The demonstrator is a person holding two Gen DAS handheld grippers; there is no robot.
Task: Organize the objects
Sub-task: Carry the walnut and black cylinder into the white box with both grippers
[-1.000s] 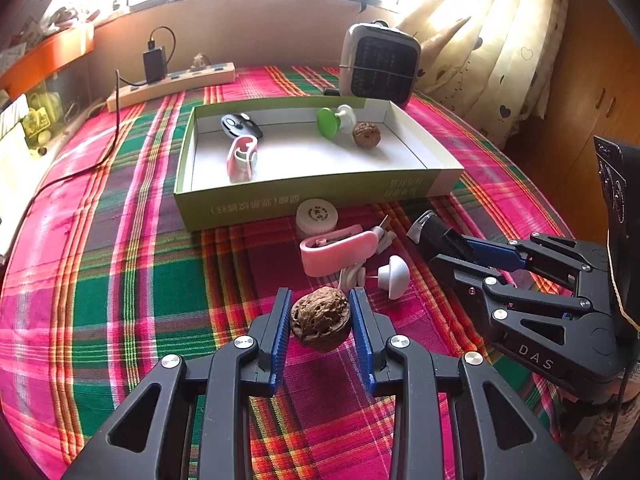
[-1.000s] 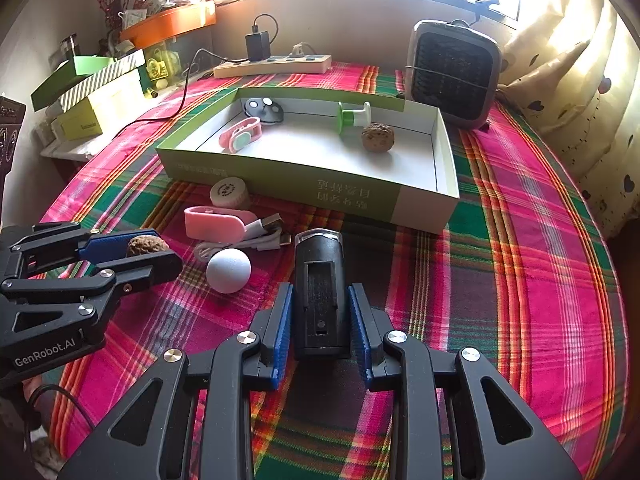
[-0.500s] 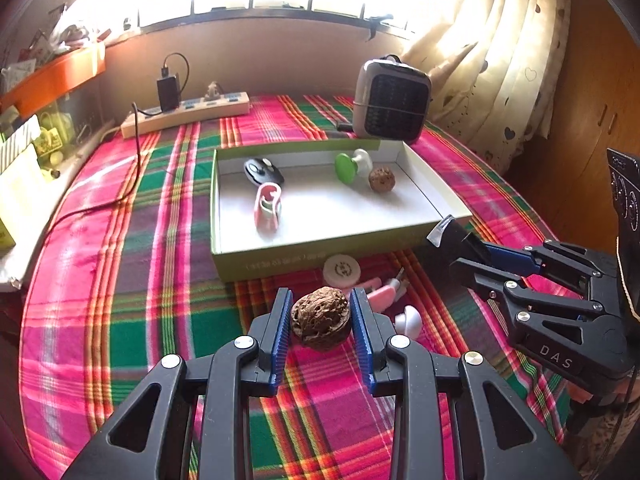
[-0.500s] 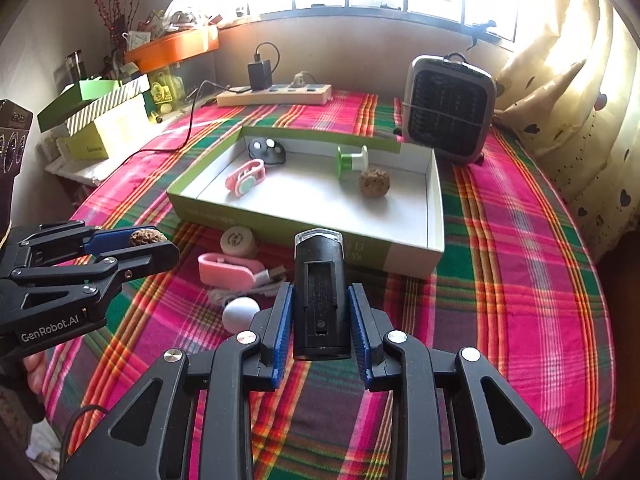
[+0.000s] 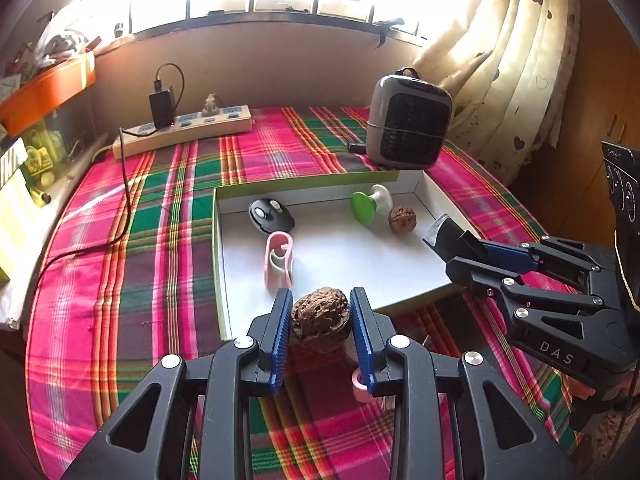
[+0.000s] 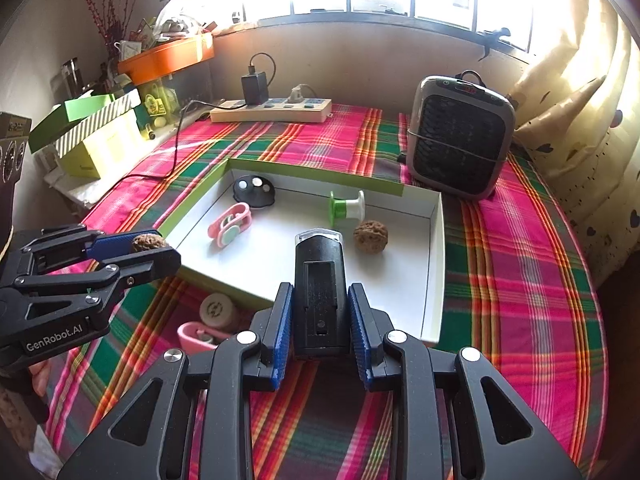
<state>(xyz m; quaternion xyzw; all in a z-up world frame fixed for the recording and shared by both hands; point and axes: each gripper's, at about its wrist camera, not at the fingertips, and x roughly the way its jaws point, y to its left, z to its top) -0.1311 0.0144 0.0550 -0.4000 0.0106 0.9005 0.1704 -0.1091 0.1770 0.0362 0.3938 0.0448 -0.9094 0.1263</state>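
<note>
My left gripper [image 5: 320, 320] is shut on a brown walnut [image 5: 320, 319], held over the near wall of the shallow green-edged box [image 5: 218, 264]. My right gripper [image 6: 320, 312] is shut on a black rectangular device [image 6: 320, 292] with a clear tip, above the box's near edge. In the left wrist view the right gripper [image 5: 460, 254] reaches in from the right with that device [image 5: 450, 236]. Inside the box lie a black mouse [image 5: 271, 215], a pink clip [image 5: 279, 258], a green-and-white spool [image 5: 370, 204] and a second walnut [image 5: 402, 219].
A grey heater [image 6: 460, 138] stands behind the box on the plaid cloth. A power strip [image 6: 272, 110] with a charger lies at the back. A round white disc [image 6: 216, 310] and a pink clip [image 6: 196, 336] lie on the cloth before the box. Boxes crowd the left shelf.
Both grippers rose and moved forward toward the box, each still holding its object. The loose items on the cloth slid beneath and behind the fingers.
</note>
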